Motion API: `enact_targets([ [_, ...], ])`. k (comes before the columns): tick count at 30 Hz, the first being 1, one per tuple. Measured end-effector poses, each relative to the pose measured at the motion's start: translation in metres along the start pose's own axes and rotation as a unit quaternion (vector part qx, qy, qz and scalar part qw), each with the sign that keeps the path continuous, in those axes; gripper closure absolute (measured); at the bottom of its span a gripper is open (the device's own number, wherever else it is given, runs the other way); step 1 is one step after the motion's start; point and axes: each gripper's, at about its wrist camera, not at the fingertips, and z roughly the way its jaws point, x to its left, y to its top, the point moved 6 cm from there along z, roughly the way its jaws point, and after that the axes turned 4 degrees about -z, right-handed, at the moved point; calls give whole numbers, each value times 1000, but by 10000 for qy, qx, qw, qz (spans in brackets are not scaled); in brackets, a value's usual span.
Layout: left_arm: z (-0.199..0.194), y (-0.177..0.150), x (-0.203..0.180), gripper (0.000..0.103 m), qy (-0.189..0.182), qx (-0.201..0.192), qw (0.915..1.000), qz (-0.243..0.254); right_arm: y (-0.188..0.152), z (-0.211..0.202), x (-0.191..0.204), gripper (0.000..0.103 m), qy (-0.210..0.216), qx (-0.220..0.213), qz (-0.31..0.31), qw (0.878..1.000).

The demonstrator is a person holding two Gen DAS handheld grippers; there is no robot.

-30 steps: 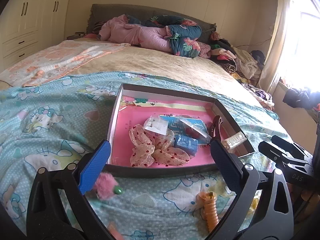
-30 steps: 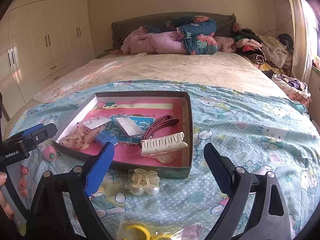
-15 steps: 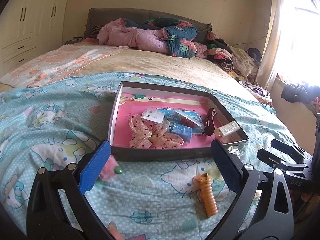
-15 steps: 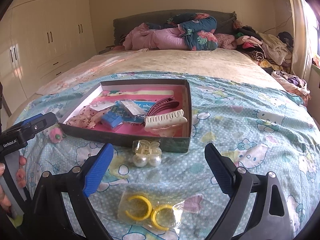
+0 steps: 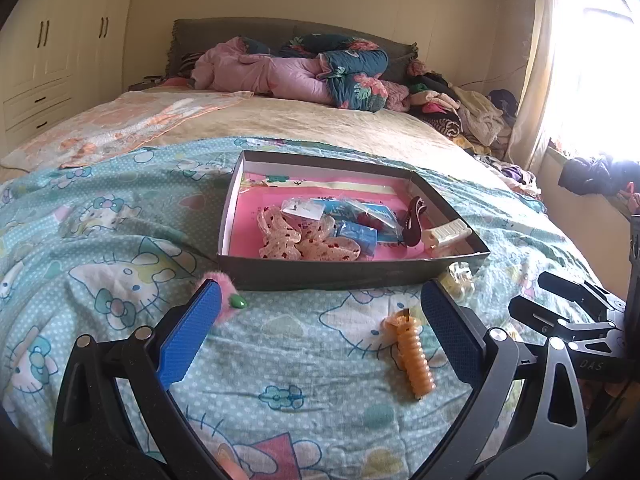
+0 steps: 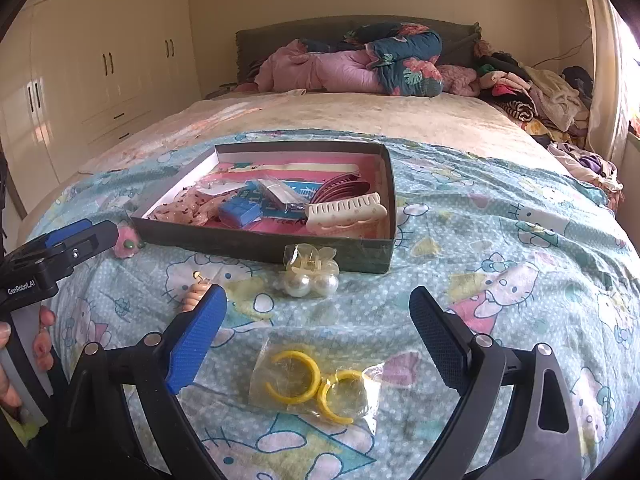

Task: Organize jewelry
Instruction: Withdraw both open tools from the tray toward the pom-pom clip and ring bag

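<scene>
A dark box with a pink floor (image 5: 352, 268) (image 6: 260, 244) sits on the Hello Kitty bedspread and holds hair clips, a white claw clip (image 6: 346, 210), a blue item and packets. On the spread before it lie an orange spiral hair tie (image 5: 414, 354), a pink fluffy clip (image 5: 224, 300) (image 6: 127, 243), a pearl claw clip (image 6: 310, 270) and yellow rings in a clear bag (image 6: 312, 380). My left gripper (image 5: 320, 316) is open and empty above the spread, short of the box. My right gripper (image 6: 318, 320) is open and empty above the yellow rings.
Rolled pink and floral quilts (image 5: 304, 72) lie at the headboard. A heap of clothes (image 5: 460, 112) lies at the far right of the bed. White wardrobes (image 6: 100, 60) stand on the left. A window (image 5: 592, 80) is at the right.
Both grippers have pulled back toward me from the box. More of the bedspread shows now, with the orange hair tie and the yellow rings fully in view. Both stay open.
</scene>
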Motion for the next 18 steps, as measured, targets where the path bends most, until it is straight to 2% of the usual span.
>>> enact_targets([
  [11,-6,-11,6,12,72,47,10000,-9,-13,-3,14,13,115,90,-84,9999],
  [18,-9,-17,19,12,245,87,9996,-88,-18,-4,30,13,256,122,-196,9994],
])
